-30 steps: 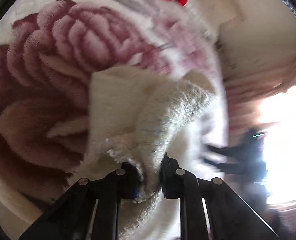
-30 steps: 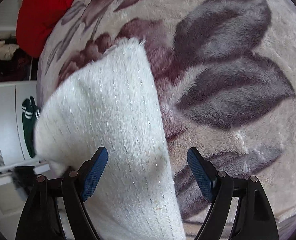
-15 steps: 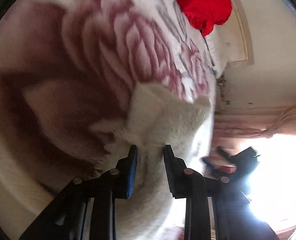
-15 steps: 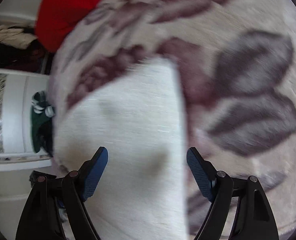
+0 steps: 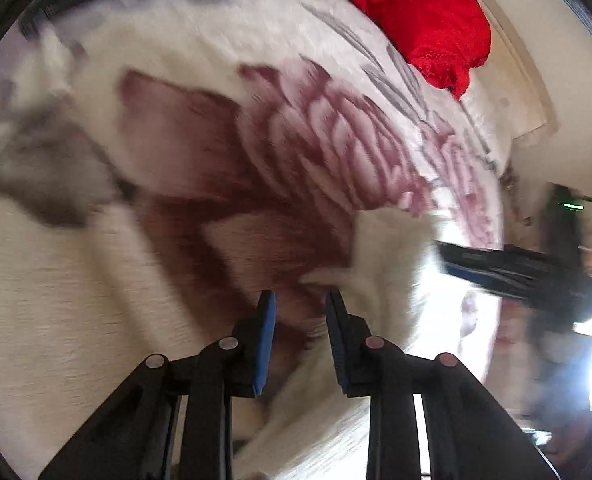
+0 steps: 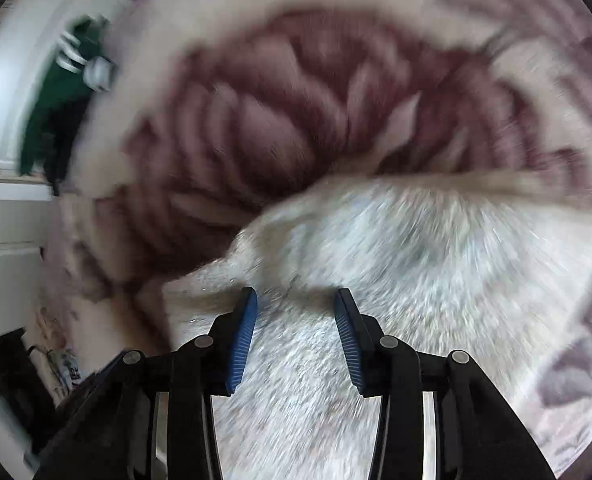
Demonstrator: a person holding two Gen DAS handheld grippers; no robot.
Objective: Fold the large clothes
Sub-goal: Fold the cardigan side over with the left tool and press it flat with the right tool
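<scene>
A white fluffy garment (image 6: 396,280) lies on a plush blanket with big maroon flowers (image 6: 276,120). In the right wrist view my right gripper (image 6: 295,300) is open just above the garment's upper edge, holding nothing. In the left wrist view my left gripper (image 5: 300,300) is open and empty over the blanket (image 5: 256,168), with the garment (image 5: 388,280) to its right. The right gripper (image 5: 508,268) shows there as a dark blur at the right edge. Both views are motion-blurred.
A red cloth (image 5: 428,20) lies at the blanket's far end. A green garment with white stripes (image 6: 64,88) hangs by white furniture (image 6: 12,128) at the left. A bright window glares at the right of the left wrist view.
My left gripper let go of the white garment and opened, swinging left over the blanket. My right gripper narrowed somewhat and swept along the garment to its upper edge.
</scene>
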